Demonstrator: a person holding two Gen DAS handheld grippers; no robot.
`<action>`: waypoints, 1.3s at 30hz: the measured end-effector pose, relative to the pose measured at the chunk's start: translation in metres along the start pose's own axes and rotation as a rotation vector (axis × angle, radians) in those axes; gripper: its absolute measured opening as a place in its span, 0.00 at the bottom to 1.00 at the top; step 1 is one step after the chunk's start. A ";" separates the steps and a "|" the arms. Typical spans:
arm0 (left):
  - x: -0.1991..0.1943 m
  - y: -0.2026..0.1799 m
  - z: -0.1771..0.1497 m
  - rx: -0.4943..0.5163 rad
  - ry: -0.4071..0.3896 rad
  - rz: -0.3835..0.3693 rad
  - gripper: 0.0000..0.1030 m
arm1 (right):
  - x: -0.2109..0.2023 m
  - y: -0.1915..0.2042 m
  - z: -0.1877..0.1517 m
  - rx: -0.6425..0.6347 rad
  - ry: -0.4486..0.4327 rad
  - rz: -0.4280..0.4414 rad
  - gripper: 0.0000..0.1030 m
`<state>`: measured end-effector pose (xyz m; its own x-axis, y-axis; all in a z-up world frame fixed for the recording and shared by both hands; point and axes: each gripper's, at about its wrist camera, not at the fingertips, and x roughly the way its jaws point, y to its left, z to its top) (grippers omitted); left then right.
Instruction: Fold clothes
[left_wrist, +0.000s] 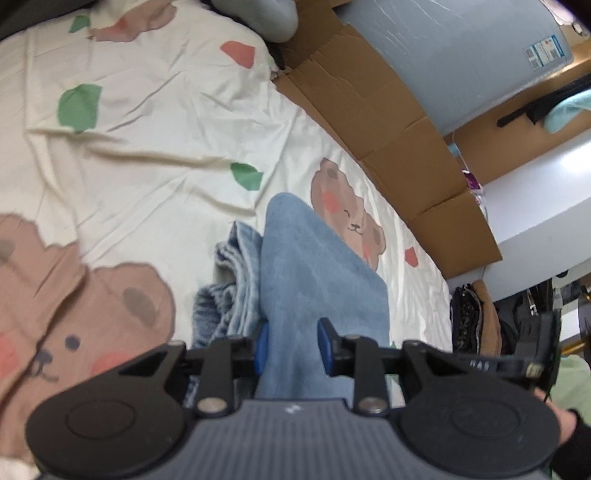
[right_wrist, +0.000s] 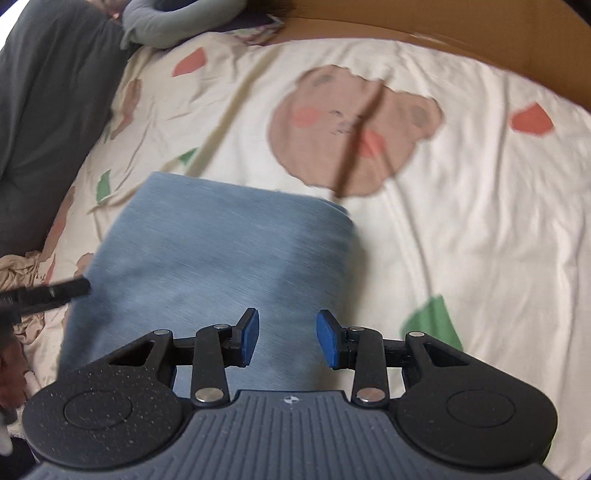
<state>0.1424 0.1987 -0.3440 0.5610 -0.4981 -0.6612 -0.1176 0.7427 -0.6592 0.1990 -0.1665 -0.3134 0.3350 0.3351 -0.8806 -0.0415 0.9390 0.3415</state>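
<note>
Left gripper (left_wrist: 291, 345): blue-padded jaws stand apart, with the folded light-blue fleece garment (left_wrist: 314, 280) running between them and onward ahead. The left pad lies against the cloth edge; whether the right pad presses it I cannot tell (no clear pinch visible). Just left of the jaws, a bunched layer of the same blue fabric shows its ribbed edge. Beyond, the cream bedsheet printed with brown bears and green and red leaves (left_wrist: 159, 147) spreads out ahead and to the left. Farther right, flattened brown cardboard (left_wrist: 388, 122) lines the bed's edge.

Right gripper (right_wrist: 287, 339): jaws apart, nothing between the pads; they hover over the near part of the garment (right_wrist: 207, 251), which lies as a rough rectangle ahead and to the left (view motion-blurred). At far left, a black part of the other gripper (right_wrist: 48, 291) reaches the cloth's edge. The sheet (right_wrist: 461, 221) lies to the right and ahead. A dark grey cloth (right_wrist: 44, 110) sits far left.
</note>
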 end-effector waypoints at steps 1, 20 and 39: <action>0.003 0.000 0.003 0.002 0.003 -0.001 0.29 | 0.003 -0.007 -0.004 0.019 -0.006 0.012 0.41; -0.009 0.002 0.003 -0.048 -0.048 -0.003 0.06 | 0.034 -0.041 0.016 0.184 -0.111 0.168 0.41; -0.002 0.009 -0.016 0.017 -0.018 0.115 0.25 | 0.029 -0.031 -0.044 0.172 0.060 0.232 0.35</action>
<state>0.1269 0.1995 -0.3544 0.5591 -0.4011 -0.7256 -0.1686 0.8019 -0.5732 0.1683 -0.1830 -0.3641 0.2788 0.5479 -0.7887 0.0516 0.8115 0.5820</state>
